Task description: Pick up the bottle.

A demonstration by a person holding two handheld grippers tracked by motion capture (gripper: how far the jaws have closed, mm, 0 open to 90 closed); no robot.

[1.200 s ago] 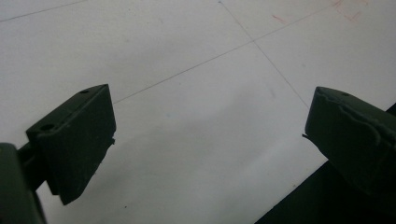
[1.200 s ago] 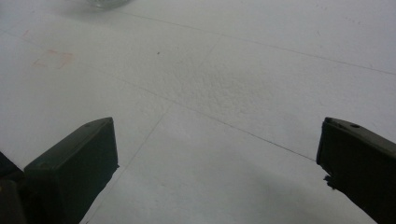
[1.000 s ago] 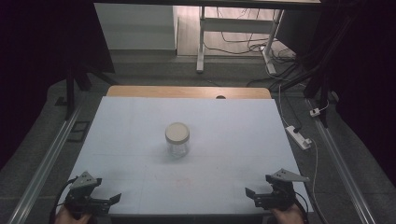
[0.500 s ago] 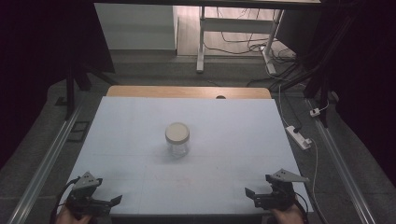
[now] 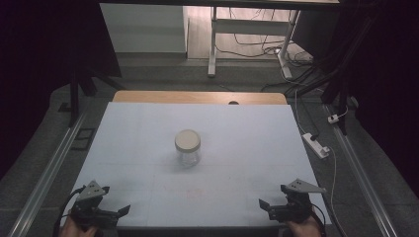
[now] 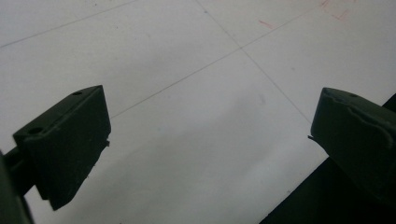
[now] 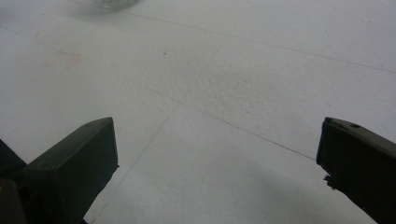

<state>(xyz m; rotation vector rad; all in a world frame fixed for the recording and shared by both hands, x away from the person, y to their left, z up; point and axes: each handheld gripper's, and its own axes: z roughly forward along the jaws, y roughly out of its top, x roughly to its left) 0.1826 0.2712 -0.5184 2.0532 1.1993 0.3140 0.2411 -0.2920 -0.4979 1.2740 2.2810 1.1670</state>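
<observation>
The jar stands upright near the middle of the white table, its beige lid seated on the clear body. No label, brand or writing is legible on it. Both tools rest at the near edge, well apart from it. The left gripper has its jaws spread wide and empty; the right gripper likewise. Judged step: approach not yet begun. The next move likely calls for one tool steadying the body while the other takes the lid.
</observation>
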